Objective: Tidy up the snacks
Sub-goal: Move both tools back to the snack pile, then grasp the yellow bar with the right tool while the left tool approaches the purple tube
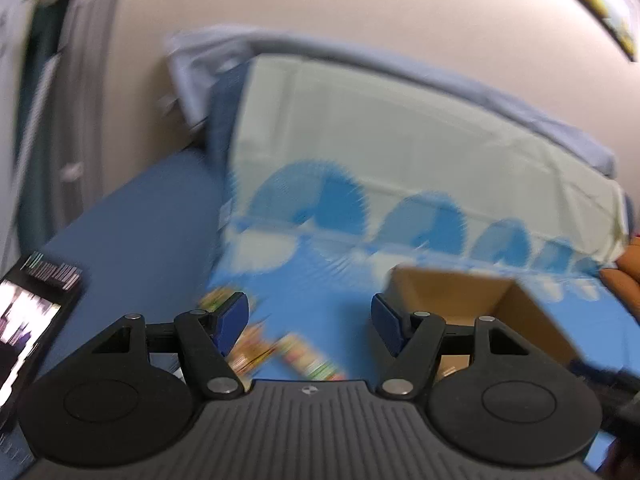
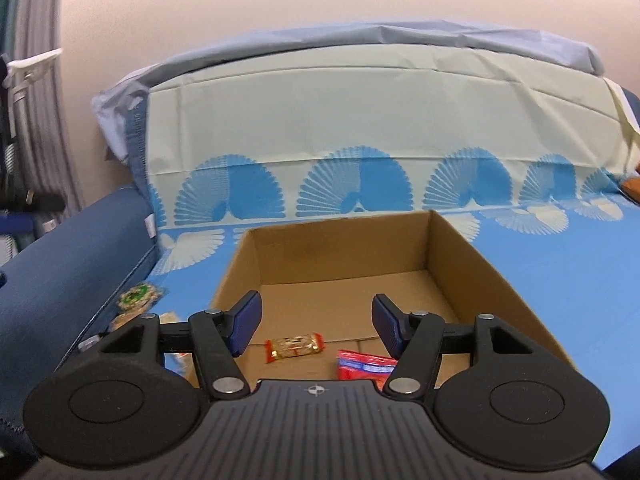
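An open cardboard box (image 2: 472,256) sits on a blue patterned sheet. Inside it lie a gold and red wrapped snack (image 2: 295,346) and a red packet (image 2: 366,366). My right gripper (image 2: 316,322) is open and empty, above the box's near part. In the blurred left wrist view, my left gripper (image 1: 310,322) is open and empty above loose snack packets (image 1: 308,360) on the sheet, with the box (image 1: 516,312) to its right. More snacks (image 2: 138,296) lie left of the box in the right wrist view.
A cream and blue cloth (image 2: 360,120) covers the sofa back behind the box. A blue armrest (image 2: 60,272) is on the left. A phone screen (image 1: 24,324) shows at the left edge of the left wrist view. Something orange (image 1: 624,280) lies at the far right.
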Motion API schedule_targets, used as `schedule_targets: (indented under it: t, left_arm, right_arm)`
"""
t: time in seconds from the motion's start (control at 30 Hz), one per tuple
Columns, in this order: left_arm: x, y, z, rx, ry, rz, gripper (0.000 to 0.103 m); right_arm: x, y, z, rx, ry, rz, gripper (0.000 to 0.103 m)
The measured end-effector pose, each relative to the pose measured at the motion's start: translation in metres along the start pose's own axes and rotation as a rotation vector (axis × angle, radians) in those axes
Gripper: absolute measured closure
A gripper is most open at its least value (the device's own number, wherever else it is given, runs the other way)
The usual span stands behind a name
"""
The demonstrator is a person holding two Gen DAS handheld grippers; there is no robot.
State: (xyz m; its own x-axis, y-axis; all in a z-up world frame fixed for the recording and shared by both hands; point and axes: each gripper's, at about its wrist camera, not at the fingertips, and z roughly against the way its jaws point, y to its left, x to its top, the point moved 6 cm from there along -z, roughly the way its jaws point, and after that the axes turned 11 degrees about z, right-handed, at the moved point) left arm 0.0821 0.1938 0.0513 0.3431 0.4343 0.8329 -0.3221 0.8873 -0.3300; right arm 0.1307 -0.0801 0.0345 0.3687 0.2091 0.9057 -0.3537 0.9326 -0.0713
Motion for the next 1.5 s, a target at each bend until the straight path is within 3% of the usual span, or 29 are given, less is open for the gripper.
schedule_targets:
  t: [0.07, 0.1, 0.13, 0.2, 0.3, 0.4, 0.57, 0.63, 0.83, 0.93, 1.17, 1.27, 1.3, 1.33, 1.37, 1.43, 1.5]
  left_arm:
    - [-0.019, 0.028, -0.003, 0.024, 0.068, 0.039, 0.033]
    - [-0.029, 0.039, -0.006, 0.027, 0.108, 0.057, 0.046]
    - [-0.04, 0.05, -0.008, 0.029, 0.142, 0.08, 0.068]
    - [-0.061, 0.072, -0.013, 0.075, 0.176, 0.081, 0.101]
    - [-0.096, 0.095, -0.016, 0.116, 0.235, 0.069, 0.102]
    - [-0.092, 0.102, -0.021, 0.093, 0.257, 0.122, 0.102]
    - [-0.102, 0.09, -0.042, 0.063, 0.318, 0.087, 0.096]
    - [-0.105, 0.086, -0.049, 0.063, 0.33, 0.09, 0.078]
    - [-0.112, 0.08, -0.087, 0.115, 0.349, 0.103, 0.046]
    - [-0.115, 0.077, -0.101, 0.157, 0.341, 0.091, 0.037]
    - [-0.12, 0.074, -0.119, 0.226, 0.342, 0.048, 0.033]
    - [-0.122, 0.067, -0.12, 0.234, 0.337, -0.019, 0.042]
    - [-0.123, 0.064, -0.119, 0.219, 0.336, -0.037, 0.061]
    - [-0.123, 0.059, -0.116, 0.21, 0.335, -0.063, 0.073]
    - [-0.123, 0.057, -0.113, 0.224, 0.33, -0.094, 0.079]
    - [-0.123, 0.055, -0.106, 0.224, 0.344, -0.114, 0.103]
    - [-0.123, 0.061, -0.096, 0.217, 0.38, -0.097, 0.103]
  right_arm:
    - [-0.002, 0.01, 0.001, 0.024, -0.005, 0.027, 0.04]
    - [-0.002, 0.015, 0.002, 0.038, -0.006, 0.034, 0.042]
    - [-0.004, 0.02, 0.002, 0.052, -0.006, 0.042, 0.044]
    - [-0.005, 0.029, 0.003, 0.083, -0.009, 0.056, 0.056]
    - [-0.008, 0.044, 0.006, 0.13, -0.021, 0.093, 0.063]
    - [-0.012, 0.064, 0.012, 0.184, -0.024, 0.147, 0.065]
    - [-0.019, 0.092, 0.013, 0.232, -0.008, 0.23, 0.064]
    - [-0.021, 0.1, 0.009, 0.237, 0.009, 0.251, 0.064]
    - [-0.026, 0.112, 0.002, 0.243, 0.044, 0.251, 0.064]
    - [-0.029, 0.115, 0.001, 0.247, 0.056, 0.259, 0.064]
    - [-0.03, 0.12, 0.001, 0.258, 0.065, 0.27, 0.063]
    - [-0.03, 0.123, 0.001, 0.264, 0.068, 0.272, 0.063]
    - [-0.029, 0.124, 0.001, 0.265, 0.07, 0.272, 0.062]
    - [-0.029, 0.125, 0.001, 0.267, 0.072, 0.271, 0.062]
    - [-0.029, 0.127, 0.001, 0.27, 0.073, 0.27, 0.062]
    - [-0.027, 0.13, 0.001, 0.275, 0.073, 0.271, 0.062]
    - [-0.026, 0.134, 0.002, 0.283, 0.071, 0.274, 0.062]
